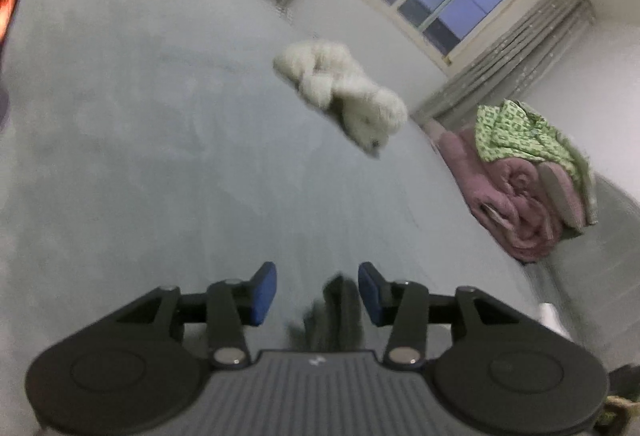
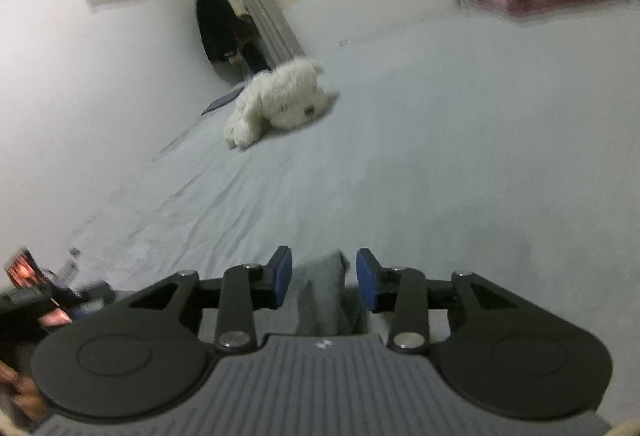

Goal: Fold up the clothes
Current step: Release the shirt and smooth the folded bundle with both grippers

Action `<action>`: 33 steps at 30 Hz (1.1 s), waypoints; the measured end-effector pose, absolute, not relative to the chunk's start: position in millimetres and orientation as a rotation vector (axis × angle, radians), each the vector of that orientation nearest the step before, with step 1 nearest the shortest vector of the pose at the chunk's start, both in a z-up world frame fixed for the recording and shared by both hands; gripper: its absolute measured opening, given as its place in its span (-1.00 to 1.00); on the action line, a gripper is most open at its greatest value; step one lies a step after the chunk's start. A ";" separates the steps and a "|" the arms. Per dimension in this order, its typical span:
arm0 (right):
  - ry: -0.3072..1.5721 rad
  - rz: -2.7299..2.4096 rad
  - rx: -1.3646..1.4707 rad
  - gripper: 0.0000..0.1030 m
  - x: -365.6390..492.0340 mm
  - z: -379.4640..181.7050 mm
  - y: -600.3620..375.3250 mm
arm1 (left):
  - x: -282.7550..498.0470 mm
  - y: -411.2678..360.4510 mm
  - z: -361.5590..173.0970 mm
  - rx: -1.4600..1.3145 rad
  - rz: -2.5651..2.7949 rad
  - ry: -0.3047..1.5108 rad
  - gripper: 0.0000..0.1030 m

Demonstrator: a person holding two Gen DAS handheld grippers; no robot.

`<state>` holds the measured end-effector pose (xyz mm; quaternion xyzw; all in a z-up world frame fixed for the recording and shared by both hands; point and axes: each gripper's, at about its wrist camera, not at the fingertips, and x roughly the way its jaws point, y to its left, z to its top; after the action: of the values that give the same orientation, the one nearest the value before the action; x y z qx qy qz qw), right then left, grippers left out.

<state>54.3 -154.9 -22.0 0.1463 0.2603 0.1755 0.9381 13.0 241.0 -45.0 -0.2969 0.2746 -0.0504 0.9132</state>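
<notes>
1. Hovering low over a grey bed sheet [image 1: 160, 156], the left gripper [image 1: 317, 292] has its blue pads spread apart; a dark grey bit of cloth [image 1: 336, 312] shows in the gap between them, close to the right-hand pad, but the pads are not pressed onto it.

2. The right gripper [image 2: 323, 280] is likewise spread wide, with a lighter grey strip of cloth [image 2: 326, 296] rising between its pads. Neither pad visibly pinches it, so I read both tools as released, with fabric sitting loose in the gap.

3. Whether these two grey bits belong to one garment cannot be told; each view shows only a small piece, mostly hidden behind the tool's body, and both pictures are blurred.

4. As to progress: the shape of the garment, its creases, or any finished fold are out of sight. The scene would fit cloth about to be pinched for a fold, and equally cloth just let go after one. I would not judge further.

5. Elsewhere, a white plush dog [image 1: 340, 92] lies on the sheet well away from the tools. A rolled pink blanket [image 1: 516, 196] with a green patterned cloth [image 1: 516, 132] on top sits at the bed's far edge; whether those are part of the job is unclear.
</notes>
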 end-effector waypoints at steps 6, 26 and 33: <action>0.444 0.406 0.070 -0.22 32.0 -21.0 -104.2 | 1.8 202.9 -24.1 -0.364 -0.166 0.463 -0.08; 0.520 0.360 0.095 -0.23 26.4 -40.0 -120.4 | -1.3 211.2 -37.8 -0.309 -0.141 0.557 -0.03; 0.500 0.464 0.065 -0.22 6.9 -32.0 -95.0 | -12.6 198.3 -24.1 -0.274 -0.193 0.492 -0.03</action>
<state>6.9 -95.0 -32.0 0.0318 0.2450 0.2275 0.9419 -12.6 198.3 -24.1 -0.1349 0.2422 -0.0953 0.9561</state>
